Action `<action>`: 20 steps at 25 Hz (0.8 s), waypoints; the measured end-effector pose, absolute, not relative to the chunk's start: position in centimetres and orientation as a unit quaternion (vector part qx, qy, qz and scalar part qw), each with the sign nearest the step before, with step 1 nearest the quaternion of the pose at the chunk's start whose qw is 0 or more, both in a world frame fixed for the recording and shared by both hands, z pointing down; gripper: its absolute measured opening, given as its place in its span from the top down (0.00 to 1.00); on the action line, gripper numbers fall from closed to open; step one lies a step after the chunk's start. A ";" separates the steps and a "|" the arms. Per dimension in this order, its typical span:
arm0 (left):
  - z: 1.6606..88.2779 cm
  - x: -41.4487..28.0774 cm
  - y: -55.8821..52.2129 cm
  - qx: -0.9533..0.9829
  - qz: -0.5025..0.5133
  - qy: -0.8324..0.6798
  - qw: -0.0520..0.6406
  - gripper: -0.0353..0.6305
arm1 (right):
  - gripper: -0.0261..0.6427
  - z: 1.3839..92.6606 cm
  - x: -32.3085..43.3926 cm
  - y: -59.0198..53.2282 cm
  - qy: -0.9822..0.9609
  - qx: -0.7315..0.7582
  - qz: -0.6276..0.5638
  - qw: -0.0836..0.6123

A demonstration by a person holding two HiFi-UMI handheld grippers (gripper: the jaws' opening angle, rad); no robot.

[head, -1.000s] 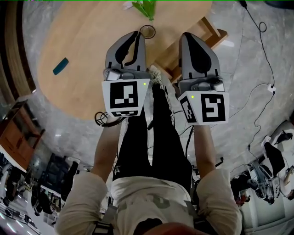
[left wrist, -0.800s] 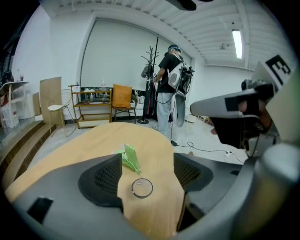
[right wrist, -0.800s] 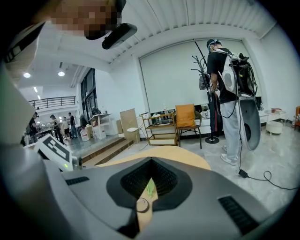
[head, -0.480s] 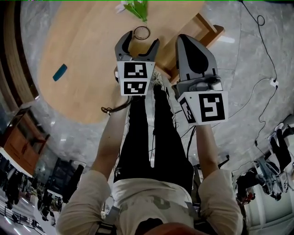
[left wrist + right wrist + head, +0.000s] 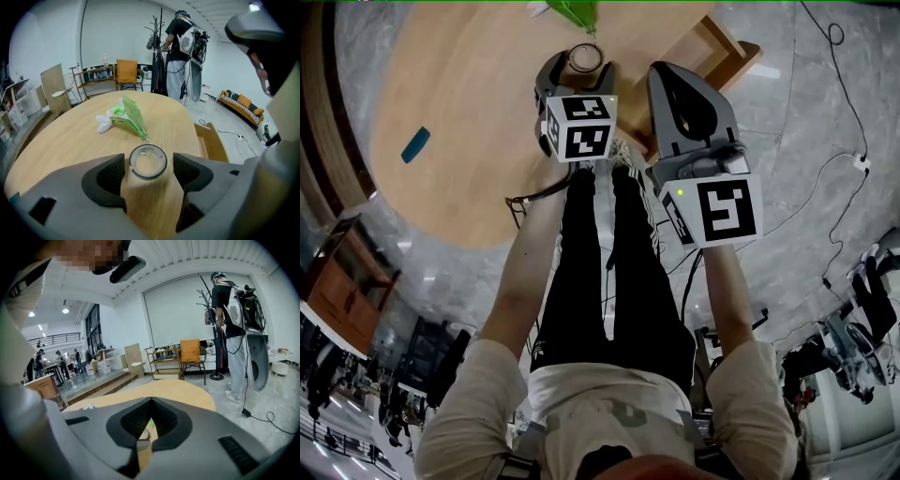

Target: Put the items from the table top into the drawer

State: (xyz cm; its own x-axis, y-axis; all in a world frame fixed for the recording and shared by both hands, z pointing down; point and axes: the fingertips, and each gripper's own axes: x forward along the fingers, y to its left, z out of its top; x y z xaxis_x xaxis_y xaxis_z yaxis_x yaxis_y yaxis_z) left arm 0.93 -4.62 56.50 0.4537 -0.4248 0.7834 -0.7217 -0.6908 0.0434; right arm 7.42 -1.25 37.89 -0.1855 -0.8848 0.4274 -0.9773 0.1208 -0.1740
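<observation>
A small clear ring with a dark rim lies on the round wooden table. My left gripper points down over it, open. Its jaws have just opened wide; the ring sits between the fingertips, apart from both pads. A green and white artificial flower lies just beyond the ring, at the table's far side. My right gripper hangs shut beside the left one, above the table's right edge, with nothing in it. A teal flat object lies far to the left.
A wooden box-like frame juts out at the table's right edge. A person with a backpack stands by a coat rack behind the table. Cables run over the stone floor to the right.
My left gripper has dropped toward the table and tipped downward. Its jaws went from shut to open and now straddle the ring. The right gripper has stayed put.
</observation>
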 end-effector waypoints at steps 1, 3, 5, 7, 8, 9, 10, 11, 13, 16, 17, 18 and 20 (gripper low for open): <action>56.8 0.8 -4.8 0.828 0.395 -0.350 0.189 0.45 | 0.95 38.0 7.4 -1.3 -0.742 0.627 0.211 0.110; 57.2 0.8 -5.1 0.826 0.400 -0.352 0.187 0.45 | 0.95 38.1 7.4 -1.3 -0.745 0.623 0.209 0.112; 57.4 1.0 -5.2 0.829 0.400 -0.343 0.186 0.47 | 0.95 38.3 7.4 -1.2 -0.749 0.618 0.208 0.118; 57.4 1.1 -5.1 0.834 0.396 -0.336 0.187 0.54 | 0.95 38.6 7.2 -1.0 -0.752 0.612 0.210 0.123; 57.4 1.1 -5.0 0.835 0.396 -0.335 0.186 0.54 | 0.95 38.7 7.0 -0.8 -0.754 0.610 0.211 0.125; 57.4 1.1 -5.0 0.835 0.395 -0.334 0.186 0.54 | 0.95 38.8 6.8 -0.7 -0.756 0.606 0.212 0.127; 57.4 1.0 -5.0 0.834 0.396 -0.335 0.188 0.55 | 0.95 38.9 6.6 -0.6 -0.758 0.603 0.213 0.129; 57.4 1.0 -4.9 0.833 0.396 -0.336 0.190 0.55 | 0.95 39.0 6.4 -0.5 -0.759 0.600 0.213 0.132; 57.4 0.9 -4.9 0.831 0.397 -0.337 0.193 0.55 | 0.95 39.0 6.2 -0.4 -0.762 0.597 0.214 0.135; 57.0 0.8 -4.8 0.832 0.395 -0.339 0.191 0.55 | 0.95 39.1 6.2 -0.5 -0.761 0.597 0.214 0.136; 56.5 0.8 -4.8 0.835 0.390 -0.341 0.188 0.55 | 0.95 39.1 6.1 -0.5 -0.761 0.597 0.214 0.136; 55.7 0.8 -4.7 0.838 0.381 -0.343 0.184 0.55 | 0.95 39.1 6.1 -0.4 -0.761 0.598 0.214 0.136; 53.3 1.0 -4.7 0.848 0.356 -0.350 0.176 0.55 | 0.95 38.8 6.2 -0.3 -0.760 0.598 0.214 0.138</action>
State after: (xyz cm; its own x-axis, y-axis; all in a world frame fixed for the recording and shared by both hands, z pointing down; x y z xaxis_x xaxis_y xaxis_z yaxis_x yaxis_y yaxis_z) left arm 0.99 -4.71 53.25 0.5013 -0.4687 0.7273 -0.7191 -0.6932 0.0490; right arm 6.17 -0.29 38.84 -0.2463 -0.8503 0.4650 -0.9681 0.1931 -0.1596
